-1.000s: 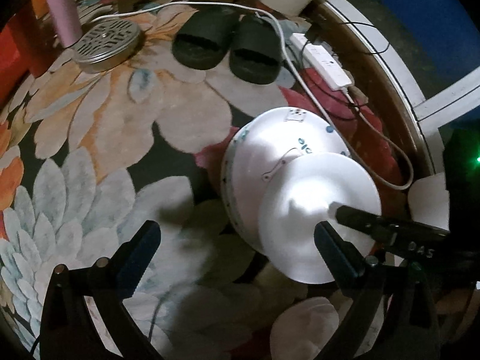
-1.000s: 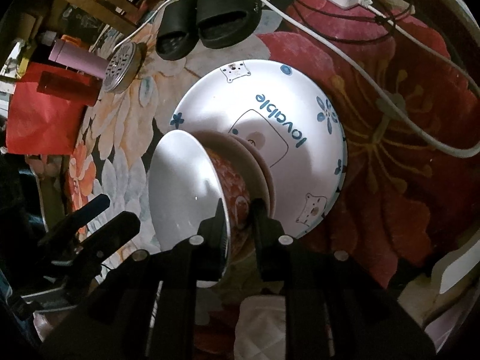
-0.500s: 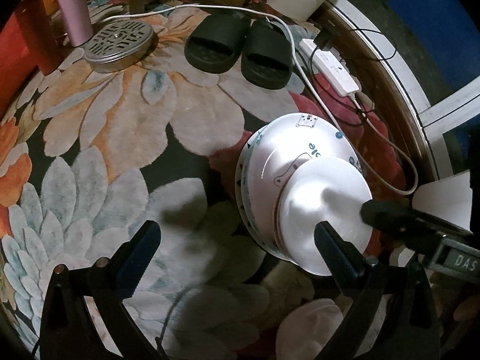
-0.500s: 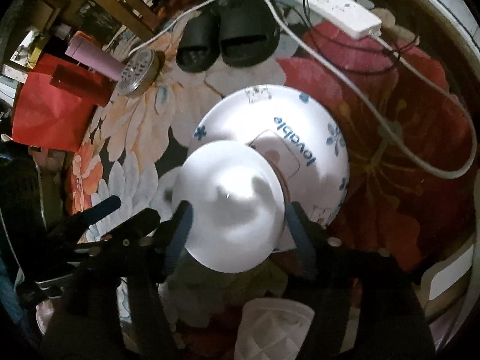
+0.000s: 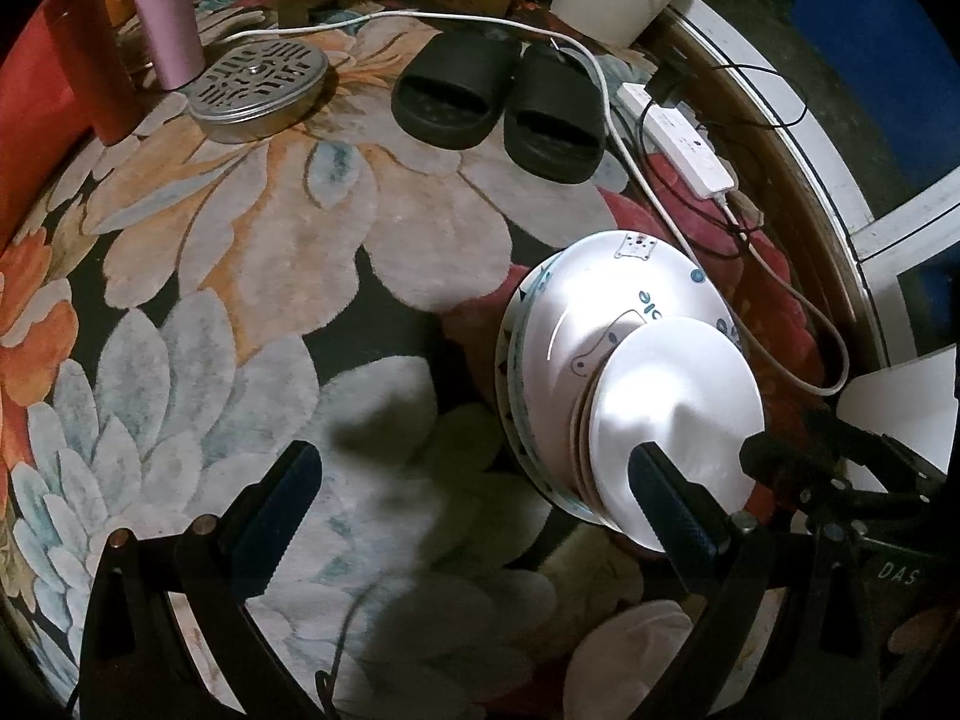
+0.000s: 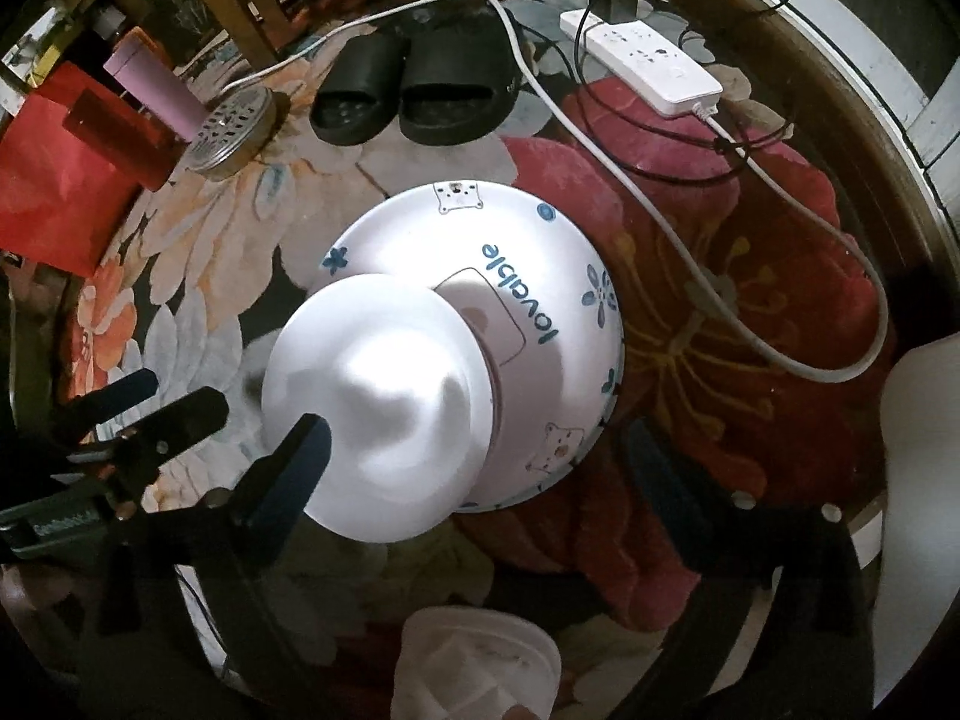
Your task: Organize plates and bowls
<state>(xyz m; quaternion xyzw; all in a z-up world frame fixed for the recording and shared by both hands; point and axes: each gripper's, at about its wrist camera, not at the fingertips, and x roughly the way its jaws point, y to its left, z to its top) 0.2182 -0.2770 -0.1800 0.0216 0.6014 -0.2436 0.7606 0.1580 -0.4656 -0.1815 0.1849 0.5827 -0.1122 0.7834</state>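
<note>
My right gripper (image 6: 480,456) points steeply down over the stack, its jaws opening wide, with the small white bowl (image 6: 378,408) lying between them and neither pad pressing on it. That bowl sits nested in the stack of small bowls on the large plate (image 6: 540,276), the white one printed with "lovable", blue flowers and little bears, and under it I can make out the rims of more plates (image 5: 510,360) in the left wrist view. The stack rests on the flowered rug (image 5: 252,252), over toward its right side where the pattern turns red. My left gripper (image 5: 474,480) hangs to the left of the stack with its jaws apart and only bare rug between them; its right finger crosses the near edge of the small bowl in the picture, but I cannot tell that it touches. Far across the rug lie a pair of black slippers (image 5: 498,102), a round perforated metal lid (image 5: 258,84) beside a pink tumbler (image 5: 165,6), and a white power strip (image 6: 642,60) whose cable (image 6: 750,276) loops past the right of the plates.
</note>
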